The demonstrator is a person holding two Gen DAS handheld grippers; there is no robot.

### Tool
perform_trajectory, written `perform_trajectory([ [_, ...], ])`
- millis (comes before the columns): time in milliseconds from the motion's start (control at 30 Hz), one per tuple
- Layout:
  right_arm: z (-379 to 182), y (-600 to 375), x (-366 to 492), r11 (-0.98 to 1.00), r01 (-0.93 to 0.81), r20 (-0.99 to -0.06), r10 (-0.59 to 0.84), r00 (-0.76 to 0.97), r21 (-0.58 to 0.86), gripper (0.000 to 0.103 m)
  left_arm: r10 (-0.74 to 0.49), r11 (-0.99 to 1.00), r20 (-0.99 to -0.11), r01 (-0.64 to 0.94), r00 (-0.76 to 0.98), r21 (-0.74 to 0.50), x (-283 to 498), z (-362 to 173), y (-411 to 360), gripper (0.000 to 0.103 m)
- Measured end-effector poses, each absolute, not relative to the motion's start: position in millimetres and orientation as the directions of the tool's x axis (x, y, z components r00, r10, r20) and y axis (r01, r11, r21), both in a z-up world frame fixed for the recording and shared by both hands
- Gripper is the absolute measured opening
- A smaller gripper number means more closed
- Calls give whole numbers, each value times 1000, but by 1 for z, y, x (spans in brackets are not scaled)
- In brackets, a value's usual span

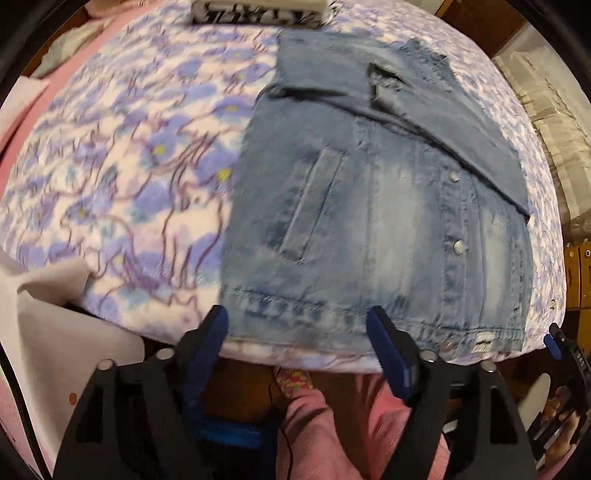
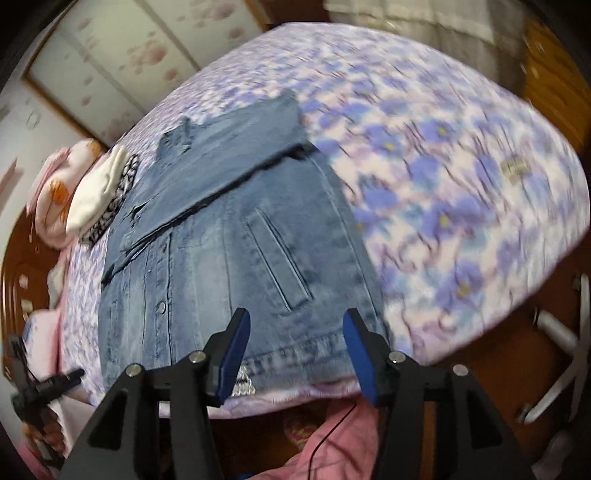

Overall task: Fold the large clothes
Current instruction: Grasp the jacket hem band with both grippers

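Denim, washed pale down the front and darker at the folds, makes up the jacket (image 1: 373, 206) lying flat on the bed, close to the near edge with its hem toward the person. It looks partly folded: both sides seem turned in so the body is a neat upright block, and a darker band of cloth, likely a sleeve, is laid across the upper part toward twelve o'clock, with the collar poking out just beyond it. I would judge the side folds done and the cross fold, bottom to top, not yet made, since the hem lies full length along the edge. The left claw (image 1: 297, 332) hangs above the hem at six o'clock with its blue pads spread wide and nothing between them; the right claw (image 2: 295, 345) hovers over the same hem, jaws moderately apart and also empty. Neither presses on the cloth. Under the jacket spreads a fleece blanket (image 1: 140, 166) with purple flowers covering the bed. At twelve o'clock in the left view sits a white and black patterned bundle (image 1: 258, 11). Pink trouser legs (image 1: 332, 424) show below the claws.
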State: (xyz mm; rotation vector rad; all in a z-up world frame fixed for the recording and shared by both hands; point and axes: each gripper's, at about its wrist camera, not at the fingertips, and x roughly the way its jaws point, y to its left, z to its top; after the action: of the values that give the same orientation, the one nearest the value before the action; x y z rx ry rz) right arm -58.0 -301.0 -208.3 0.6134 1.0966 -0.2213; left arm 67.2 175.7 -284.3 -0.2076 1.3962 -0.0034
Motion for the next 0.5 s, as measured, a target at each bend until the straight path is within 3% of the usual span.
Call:
perform_trajectory([
  [100, -224, -308, -66, 790, 502, -894, 123, 431, 351, 52, -97, 983, -986, -139, 138, -116, 66, -302, 192, 78],
  [500, -291, -340, -87, 583, 688, -899, 215, 382, 432, 52, -244, 910, -967, -328, 73, -254, 65, -360, 237, 79],
])
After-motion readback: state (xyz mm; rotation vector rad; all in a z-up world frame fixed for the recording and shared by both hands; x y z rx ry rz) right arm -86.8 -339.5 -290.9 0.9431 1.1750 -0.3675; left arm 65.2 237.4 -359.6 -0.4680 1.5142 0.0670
